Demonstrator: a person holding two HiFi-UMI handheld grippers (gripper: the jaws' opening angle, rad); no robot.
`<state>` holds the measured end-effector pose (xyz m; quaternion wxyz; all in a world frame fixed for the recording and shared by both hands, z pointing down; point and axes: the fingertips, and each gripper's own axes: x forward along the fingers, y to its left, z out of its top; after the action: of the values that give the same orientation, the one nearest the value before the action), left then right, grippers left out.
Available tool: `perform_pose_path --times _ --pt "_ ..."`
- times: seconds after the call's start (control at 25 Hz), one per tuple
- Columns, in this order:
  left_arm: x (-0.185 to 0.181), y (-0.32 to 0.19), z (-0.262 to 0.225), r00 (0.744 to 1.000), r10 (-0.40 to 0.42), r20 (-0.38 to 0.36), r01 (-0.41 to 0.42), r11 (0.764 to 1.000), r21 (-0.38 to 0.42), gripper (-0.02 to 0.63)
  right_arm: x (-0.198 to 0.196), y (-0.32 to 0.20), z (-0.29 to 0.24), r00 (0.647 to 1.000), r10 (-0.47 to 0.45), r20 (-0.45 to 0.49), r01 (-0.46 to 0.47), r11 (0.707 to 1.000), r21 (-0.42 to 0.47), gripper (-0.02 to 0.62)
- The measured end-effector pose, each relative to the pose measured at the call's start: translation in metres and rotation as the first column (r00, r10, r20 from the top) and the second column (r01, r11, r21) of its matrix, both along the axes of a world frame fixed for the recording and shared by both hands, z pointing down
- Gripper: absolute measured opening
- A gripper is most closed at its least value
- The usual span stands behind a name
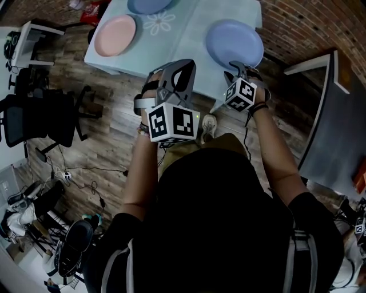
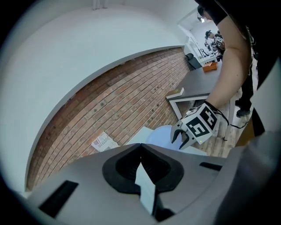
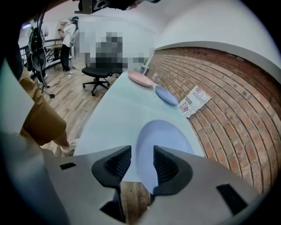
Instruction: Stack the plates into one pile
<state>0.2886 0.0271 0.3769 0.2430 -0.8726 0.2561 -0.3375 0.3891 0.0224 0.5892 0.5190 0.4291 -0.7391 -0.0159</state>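
Plates, three, unstacked on surface [image 1: 194,48]: pink plate [image 1: 115,35] at 11 o'clock, far blue plate [image 1: 147,4] at 12; left hand-held gripper [image 1: 171,70] closed, empty, idle off the edge; near blue plate [image 1: 234,43] at 1 o'clock, right hand-held gripper [image 1: 240,68] jaws apart astride its rim, presumably for lifting, a straddle only the right gripper view shows.
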Motion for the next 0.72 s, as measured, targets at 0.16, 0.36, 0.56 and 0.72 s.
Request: perform_pose_path --times 0.16,0.36,0.56,0.72 --pt "-0.001 -0.007 0.003 1.0 -0.014 0.001 0.014 1.0 -0.007 0.023 0.004 -0.005 0.018 1.0 -0.007 -0.017 0.007 0.999 -0.042 0.169" --pt "0.003 -0.014 0.006 1.0 -0.019 0.004 0.019 1.0 -0.015 0.023 0.012 -0.01 0.041 1.0 -0.011 -0.025 0.009 0.995 -0.1 0.167" --pt "0.0 -0.019 0.01 0.999 -0.035 0.011 0.036 0.999 -0.02 0.023 0.017 -0.014 0.056 0.999 -0.005 -0.038 0.0 0.993 -0.122 0.167" --pt "-0.004 -0.024 0.011 0.999 -0.045 0.013 0.046 0.999 -0.022 0.023 0.02 -0.018 0.065 0.999 0.002 -0.049 -0.009 0.991 -0.136 0.138"
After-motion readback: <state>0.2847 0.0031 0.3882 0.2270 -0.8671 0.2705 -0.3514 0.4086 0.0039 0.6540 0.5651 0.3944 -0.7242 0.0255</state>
